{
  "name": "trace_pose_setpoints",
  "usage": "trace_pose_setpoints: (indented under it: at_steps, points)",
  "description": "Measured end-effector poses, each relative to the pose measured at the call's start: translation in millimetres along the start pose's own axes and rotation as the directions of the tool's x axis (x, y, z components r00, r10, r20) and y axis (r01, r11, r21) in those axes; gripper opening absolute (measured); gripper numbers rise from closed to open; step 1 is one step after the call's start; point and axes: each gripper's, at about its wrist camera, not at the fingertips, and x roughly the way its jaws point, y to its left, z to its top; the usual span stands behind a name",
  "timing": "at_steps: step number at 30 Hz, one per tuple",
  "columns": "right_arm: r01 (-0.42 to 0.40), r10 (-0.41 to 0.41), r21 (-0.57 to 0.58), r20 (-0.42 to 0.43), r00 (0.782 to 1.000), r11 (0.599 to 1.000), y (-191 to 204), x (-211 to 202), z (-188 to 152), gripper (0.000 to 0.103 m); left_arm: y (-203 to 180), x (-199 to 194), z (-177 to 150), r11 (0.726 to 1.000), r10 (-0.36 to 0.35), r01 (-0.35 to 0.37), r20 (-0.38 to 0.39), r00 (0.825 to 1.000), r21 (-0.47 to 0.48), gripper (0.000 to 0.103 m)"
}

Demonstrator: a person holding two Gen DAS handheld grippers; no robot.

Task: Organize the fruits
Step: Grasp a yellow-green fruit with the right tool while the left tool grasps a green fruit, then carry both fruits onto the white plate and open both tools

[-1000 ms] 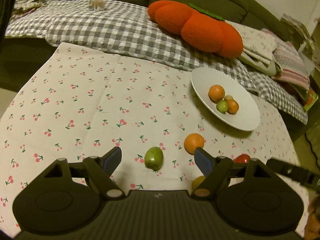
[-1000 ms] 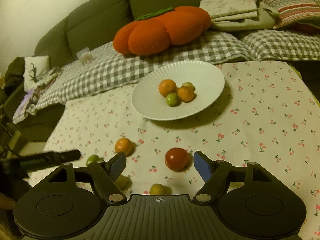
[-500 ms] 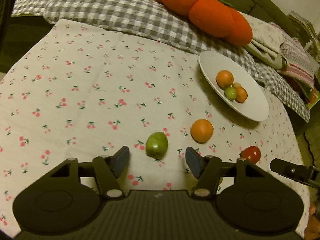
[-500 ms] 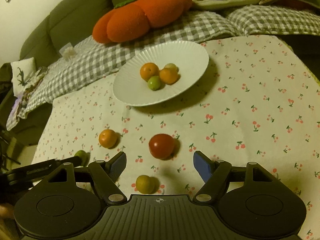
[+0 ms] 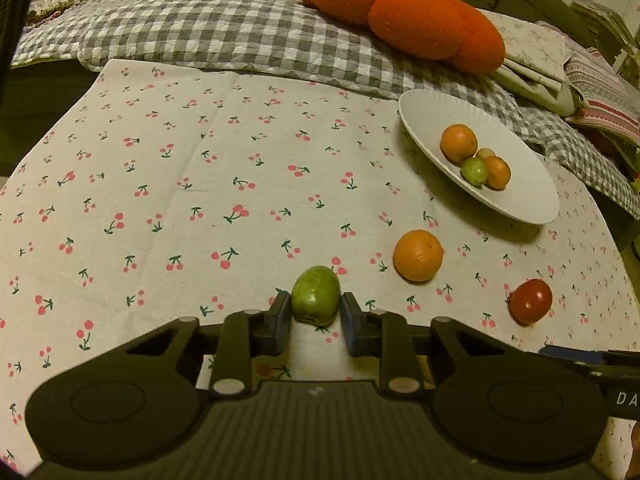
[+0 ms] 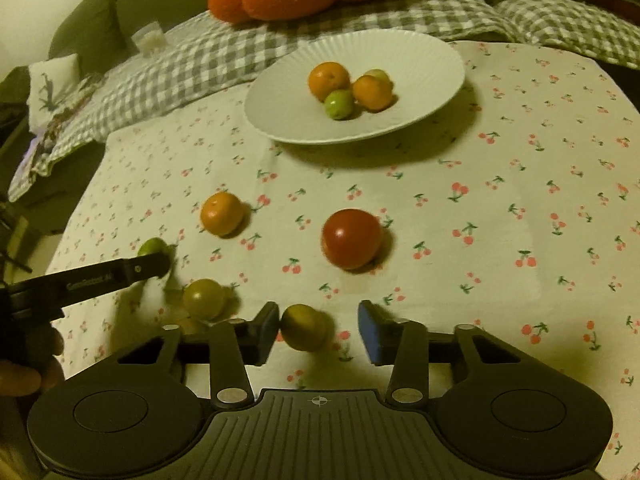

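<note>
Left gripper (image 5: 316, 312) held low over the tabletop (image 5: 200, 200), level with the cloth, both blue pads pressed against the sides of a green fruit (image 5: 316, 295). Fruit gripped by its lower half, upper half free past the fingertips, bottom touching or just above the cherry-print cloth; cannot tell which. Seen also from the right wrist view as a dark finger (image 6: 120, 274) reaching in from the left edge, with a bit of the green fruit (image 6: 152, 246) above its tip and part of a hand (image 6: 28, 376) behind it.

Right gripper (image 6: 318, 326) also low and pointing forward over the cloth, fingers wide apart. Between them a small yellow-green fruit (image 6: 304, 326), just beside the left pad, well clear of the right pad, lying on the cloth. Not closed on anything. Somewhat blurred picture here.

Loose on the tabletop: an orange (image 5: 418, 255) to the right of the green fruit, a red tomato (image 5: 530, 301) farther right, another small yellow-green fruit (image 6: 204, 298) between the two grippers.

Farther back, a white ribbed plate (image 5: 520, 204) on the far right part of the cloth, holding two oranges, one small green fruit and one pale fruit half hidden behind them, all touching in a cluster. Behind the tabletop, a grey checked blanket (image 5: 200, 36) and an orange pumpkin-shaped cushion (image 5: 400, 16) on a sofa.
</note>
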Motion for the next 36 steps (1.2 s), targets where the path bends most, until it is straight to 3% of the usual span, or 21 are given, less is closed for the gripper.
trace_pose_setpoints:
  at_steps: [4, 36]
  points:
    - [-0.019, 0.018, -0.047, -0.012, 1.0, 0.999, 10.1, 3.4, -3.3, 0.023, 0.1, -0.6, 0.4, 1.0, -0.005, 0.005, -0.003, 1.0, -0.004, 0.025]
    - [-0.038, 0.044, -0.057, 0.106, 0.993, 0.998, 14.8, -21.2, 5.0, 0.023, -13.8, -18.9, 3.6, 0.997, -0.077, 0.077, 0.03, 0.997, 0.008, 0.025]
